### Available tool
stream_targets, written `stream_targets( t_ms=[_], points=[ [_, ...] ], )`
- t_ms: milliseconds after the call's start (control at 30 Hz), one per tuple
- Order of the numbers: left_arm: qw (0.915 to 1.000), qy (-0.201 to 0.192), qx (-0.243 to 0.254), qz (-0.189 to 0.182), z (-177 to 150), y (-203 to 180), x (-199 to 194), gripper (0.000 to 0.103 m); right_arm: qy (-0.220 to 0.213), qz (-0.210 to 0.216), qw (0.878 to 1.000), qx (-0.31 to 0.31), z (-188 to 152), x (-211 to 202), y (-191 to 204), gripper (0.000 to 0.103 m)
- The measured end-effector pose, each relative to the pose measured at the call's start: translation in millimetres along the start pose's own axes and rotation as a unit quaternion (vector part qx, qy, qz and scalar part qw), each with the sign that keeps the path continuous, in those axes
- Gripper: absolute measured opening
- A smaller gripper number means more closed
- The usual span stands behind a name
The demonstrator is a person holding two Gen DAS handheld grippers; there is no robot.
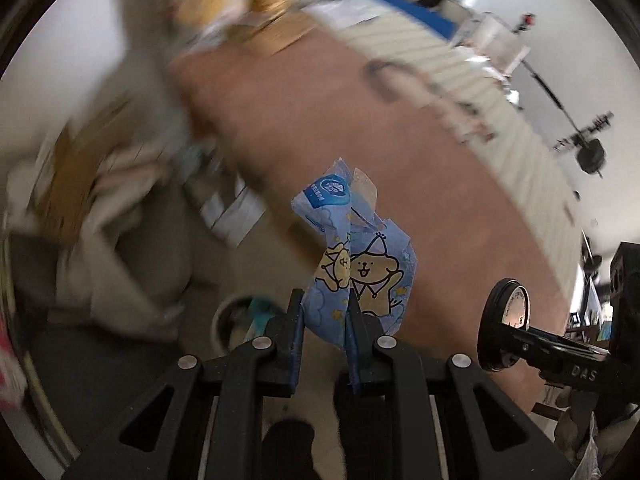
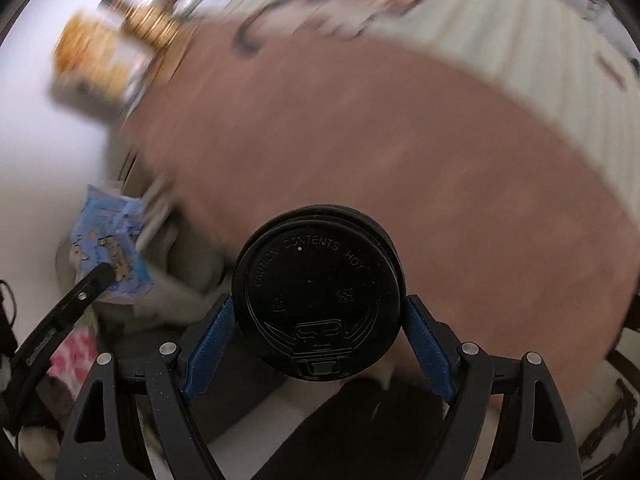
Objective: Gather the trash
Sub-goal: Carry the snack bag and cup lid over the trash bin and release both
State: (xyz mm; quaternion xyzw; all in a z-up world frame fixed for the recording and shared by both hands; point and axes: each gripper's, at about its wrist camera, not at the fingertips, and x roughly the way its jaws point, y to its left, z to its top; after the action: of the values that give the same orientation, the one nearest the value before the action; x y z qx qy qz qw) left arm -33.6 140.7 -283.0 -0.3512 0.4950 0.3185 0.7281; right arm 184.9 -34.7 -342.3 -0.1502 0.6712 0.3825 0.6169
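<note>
Two-handed carry during trash collection. In the left wrist view we see the left gripper (image 1: 324, 320) with its jaws drawn nearly together on a crumpled pale-blue plastic wrapper printed with yellow cartoon animals (image 1: 352, 256), which stands up from between the blue-padded fingers (image 1: 297, 336). In the right wrist view the right gripper (image 2: 318, 320) stands moderately wide, its pads (image 2: 210, 344) pressing on either side of a black disposable cup with a black plastic lid embossed "CAUTION CONTENTS HOT" (image 2: 318, 300), lid toward the camera. We take the round reddish-brown tabletop (image 1: 392, 152) as our landmark: both pieces of trash are held in the air over its near-left edge, the wrapper just off it over the floor, the cup just inside it. To the left of the tabletop, low down, a pale round container with something blue-green inside (image 1: 240, 320) shows beneath the left fingers; it may be the bin, though blur prevents us from confirming this. Beyond the tabletop lies a cream ribbed surface (image 1: 440, 60), and heavily smeared cardboard and packaging (image 1: 248, 0) sit at its far-left corner. The background blur suggests both hands are in transit. We judge the step in hand to be carrying the gathered items toward a receptacle; the next move calls for bringing each gripper over its mouth, then parting the jaws, taking care that the cup goes in without spilling any remnant.
</note>
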Motion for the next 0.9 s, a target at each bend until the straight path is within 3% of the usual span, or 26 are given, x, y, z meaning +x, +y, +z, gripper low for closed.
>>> stream_targets(
  t_ms=[133, 333, 500, 733, 833, 900],
  points=[
    [0.9969, 0.054, -0.058, 0.005, -41.8, 72.7, 41.3, 0.015, 0.058, -0.007, 0.997, -0.044, -44.8, 69.5, 49.5, 0.085],
    [0.9791, 0.120, -0.164, -0.017, -93.5, 164.4, 148.4, 0.015, 0.124, -0.036, 0.988, -0.079, -80.2, 199.3, 76.8, 0.085],
    [0.9596, 0.160, -0.229, -0.036, -129.3, 217.4, 259.7, 0.016, 0.149, -0.055, 0.984, -0.084, -75.0, 312.6, 73.2, 0.085],
    [0.9362, 0.198, -0.282, -0.069, -171.6, 256.6, 388.1, 0.019, 0.171, -0.068, 0.977, -0.109, -30.3, 435.7, 71.4, 0.085],
    [0.9335, 0.204, -0.288, -0.066, -178.5, 261.4, 415.2, 0.040, 0.180, -0.077, 0.972, -0.127, -21.6, 472.1, 75.1, 0.085],
    [0.9334, 0.201, -0.291, -0.062, -181.3, 265.9, 421.2, 0.092, 0.190, -0.073, 0.971, -0.127, -16.3, 486.9, 73.8, 0.085]
  ],
)
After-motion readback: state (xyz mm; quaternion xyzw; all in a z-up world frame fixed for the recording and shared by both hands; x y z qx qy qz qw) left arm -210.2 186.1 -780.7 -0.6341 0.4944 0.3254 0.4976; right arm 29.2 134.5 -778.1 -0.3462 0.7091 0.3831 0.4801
